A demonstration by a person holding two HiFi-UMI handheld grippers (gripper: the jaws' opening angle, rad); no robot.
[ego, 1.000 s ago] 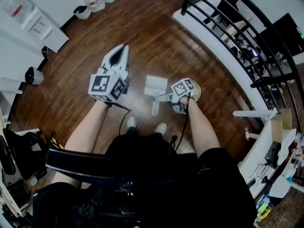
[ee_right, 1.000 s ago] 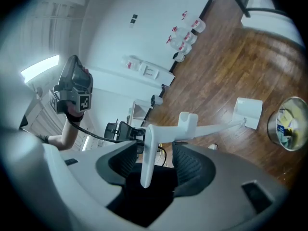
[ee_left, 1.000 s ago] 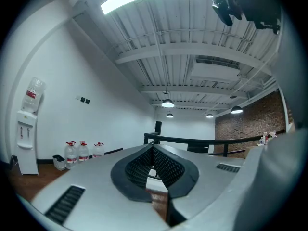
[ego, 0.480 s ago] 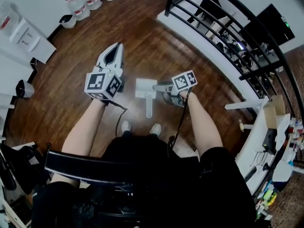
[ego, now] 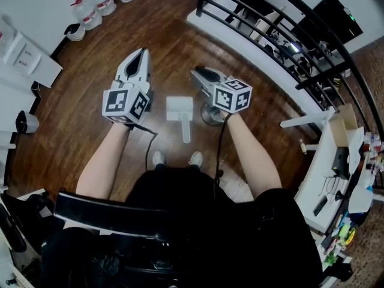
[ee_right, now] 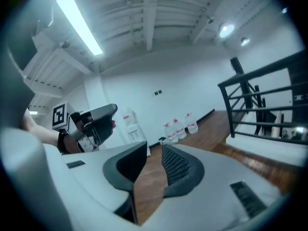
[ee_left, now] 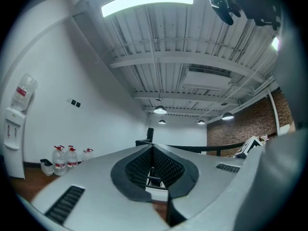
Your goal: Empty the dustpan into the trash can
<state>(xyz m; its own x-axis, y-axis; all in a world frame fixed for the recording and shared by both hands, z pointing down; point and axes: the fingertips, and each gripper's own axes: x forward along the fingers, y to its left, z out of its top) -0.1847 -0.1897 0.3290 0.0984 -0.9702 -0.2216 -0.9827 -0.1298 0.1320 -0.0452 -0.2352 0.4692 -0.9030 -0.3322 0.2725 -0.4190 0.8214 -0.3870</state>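
One white plastic dustpan on wooden floor, between two claws. Empty left claw pressed together; right claw closing on nothing.

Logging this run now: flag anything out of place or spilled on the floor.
Only the dustpan stands out: it lies loose on the wood floor beside the trash can, just ahead of the person's shoes, with nothing holding it. No spill or damage shows.
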